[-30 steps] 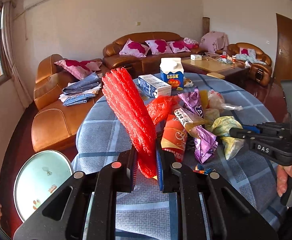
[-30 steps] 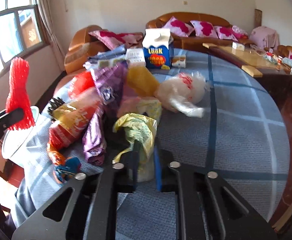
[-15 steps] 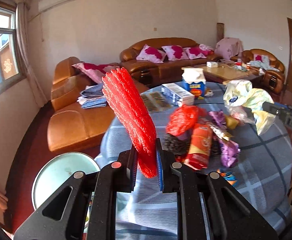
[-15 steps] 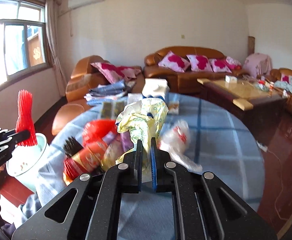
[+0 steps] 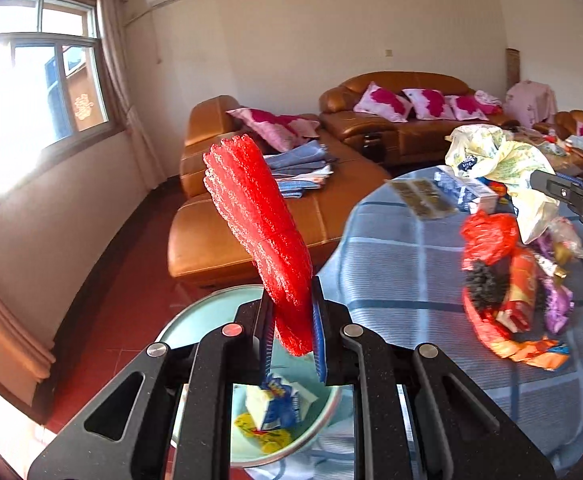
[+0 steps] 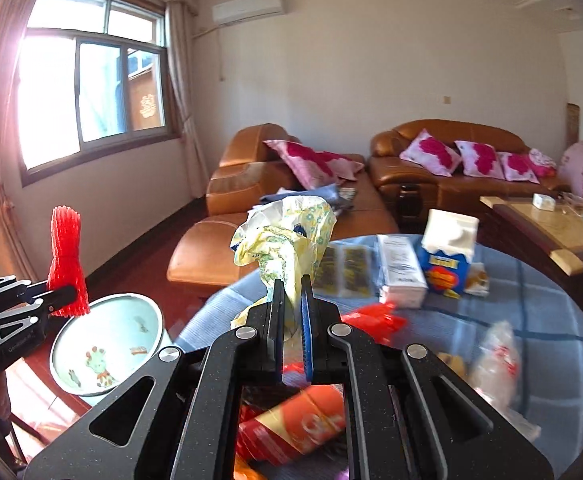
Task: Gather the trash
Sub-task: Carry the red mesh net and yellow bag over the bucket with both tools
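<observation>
My left gripper (image 5: 293, 320) is shut on a red foam net sleeve (image 5: 259, 224) that sticks up and leans left. It hangs over the pale green trash bin (image 5: 211, 312), where a milk carton and yellow wrappers lie. From the right wrist view the left gripper (image 6: 67, 292) and its red net sleeve (image 6: 65, 256) stand just left of the bin (image 6: 107, 340). My right gripper (image 6: 291, 300) is shut on a crumpled yellow patterned plastic bag (image 6: 287, 236), lifted above the table's left edge. That bag (image 5: 499, 160) also shows at the far right of the left wrist view.
A round table with a blue checked cloth (image 6: 531, 320) carries a blue milk carton (image 6: 447, 252), a white box (image 6: 401, 268), a red plastic bag (image 5: 489, 234), a red snack pack (image 5: 519, 296) and purple wrappers. Brown leather sofas (image 5: 259, 216) stand behind; the floor is dark red.
Both grippers swung left away from the table. The left gripper now holds the red net over the bin. The right gripper lifted the yellow bag off the table.
</observation>
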Motion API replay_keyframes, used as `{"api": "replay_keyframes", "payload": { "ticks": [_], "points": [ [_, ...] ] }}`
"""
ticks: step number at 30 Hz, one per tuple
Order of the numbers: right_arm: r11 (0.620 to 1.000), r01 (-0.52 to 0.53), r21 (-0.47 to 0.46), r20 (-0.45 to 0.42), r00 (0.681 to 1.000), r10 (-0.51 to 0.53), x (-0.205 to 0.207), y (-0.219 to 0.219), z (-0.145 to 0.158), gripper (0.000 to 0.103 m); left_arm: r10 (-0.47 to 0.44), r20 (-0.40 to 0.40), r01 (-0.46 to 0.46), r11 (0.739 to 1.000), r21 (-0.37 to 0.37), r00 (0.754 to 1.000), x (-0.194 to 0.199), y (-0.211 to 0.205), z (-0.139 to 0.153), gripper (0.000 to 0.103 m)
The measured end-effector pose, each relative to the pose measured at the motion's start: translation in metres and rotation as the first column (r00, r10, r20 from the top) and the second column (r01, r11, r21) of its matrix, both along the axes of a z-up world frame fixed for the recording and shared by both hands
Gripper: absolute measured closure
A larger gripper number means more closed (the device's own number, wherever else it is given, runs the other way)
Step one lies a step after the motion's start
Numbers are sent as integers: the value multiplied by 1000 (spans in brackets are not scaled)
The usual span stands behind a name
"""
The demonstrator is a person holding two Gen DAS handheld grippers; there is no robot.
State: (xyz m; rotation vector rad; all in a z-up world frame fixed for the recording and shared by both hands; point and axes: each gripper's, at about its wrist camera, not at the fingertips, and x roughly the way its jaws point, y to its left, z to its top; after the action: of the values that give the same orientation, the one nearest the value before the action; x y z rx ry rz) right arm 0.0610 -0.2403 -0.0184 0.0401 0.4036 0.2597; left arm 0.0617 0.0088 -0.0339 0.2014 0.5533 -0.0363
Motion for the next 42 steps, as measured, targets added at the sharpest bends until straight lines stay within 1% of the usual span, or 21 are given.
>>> {"api": "replay_keyframes", "payload": {
  "ticks": [6,9,18,24,31,42],
  "points": [
    [997,-83,-2,1,997,83,20,36,-6,95,58,-22,-58,998,20,998,8,17,-9,87],
    [994,-105,1,-6,994,105,28,48,-9,95,82,-31,-81,996,29,996,12,26,-11,87],
    [985,-169,-47,7,986,169,37,78,-11,95,159,-48,-155,985,72,986,14,50,-15,87],
    [975,-212,-72,-2,977,213,45,95,-17,95,184,-58,-178,980,88,981,13,58,-15,87],
    [952,-281,-122,1,959,283,44,115,-21,95,196,-70,-188,976,109,978,12,63,-17,87],
    [931,-330,-158,-12,943,332,44,131,-30,95,223,-79,-211,967,140,972,13,70,-21,87]
  ]
}}
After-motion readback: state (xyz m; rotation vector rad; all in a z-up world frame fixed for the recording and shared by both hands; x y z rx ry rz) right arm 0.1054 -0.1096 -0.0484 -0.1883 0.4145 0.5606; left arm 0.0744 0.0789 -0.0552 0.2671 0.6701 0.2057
